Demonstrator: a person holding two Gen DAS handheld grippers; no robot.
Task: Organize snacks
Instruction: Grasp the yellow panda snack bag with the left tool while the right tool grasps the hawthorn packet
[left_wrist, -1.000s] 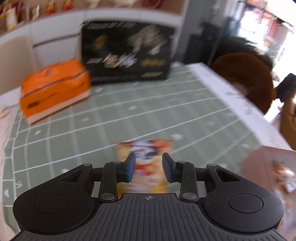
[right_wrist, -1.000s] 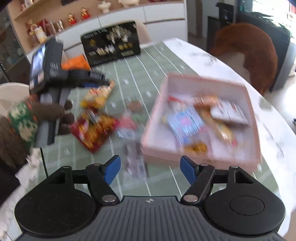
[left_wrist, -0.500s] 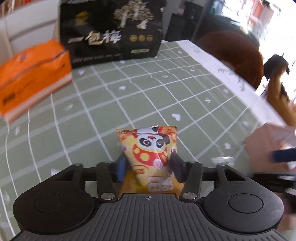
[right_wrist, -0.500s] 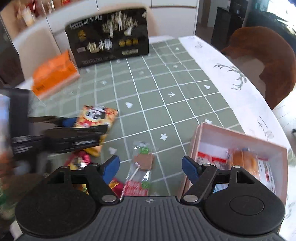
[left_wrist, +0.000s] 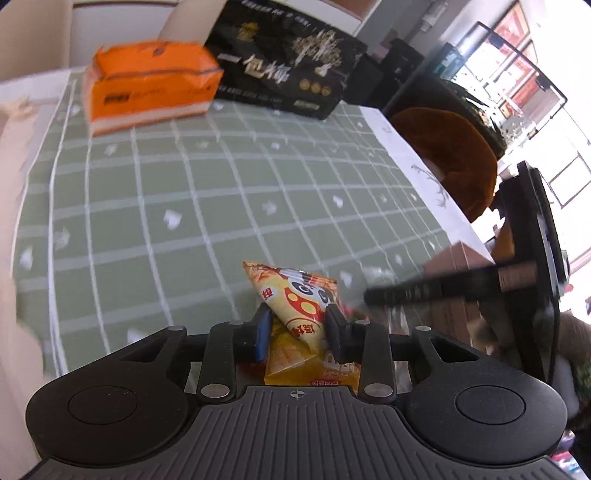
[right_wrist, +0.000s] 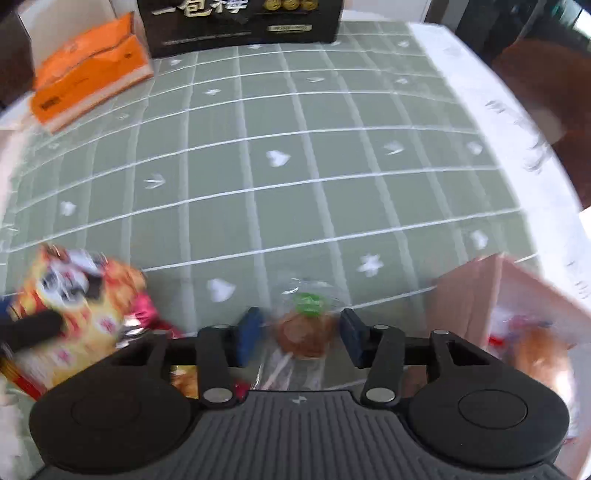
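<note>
Fingers first: my left gripper (left_wrist: 297, 326) is clamped on the yellow panda snack bag (left_wrist: 295, 299), which has crumpled to a peak between the two pads after the jaws just closed in on it. That bag is raised at the near edge of the green checked tablecloth (left_wrist: 184, 206), with more wrappers below it that I cannot make out.

On the other side, my right gripper (right_wrist: 301, 334) has also just been closing, and the clear-wrapped lollipop (right_wrist: 303, 328) with its brown disc and green label sits between the fingers. A sliver of space shows on each side of the brown disc, so the pads straddle it and are not pressing on it; how the clear wrapper meets them is too blurred to tell. The lollipop lies on the cloth, stick toward me.

Left of it in the right wrist view is a blurred heap of yellow and red packets (right_wrist: 85, 314). To the right stands the pink cardboard box (right_wrist: 517, 302), with snacks already inside it.

At the far end of the table rest an orange tissue pack (left_wrist: 147, 81) on the left and, just beside it, a black gift box with gold lettering (left_wrist: 284, 74). A brown chair back (left_wrist: 447, 155) is beyond the table's right edge.
</note>
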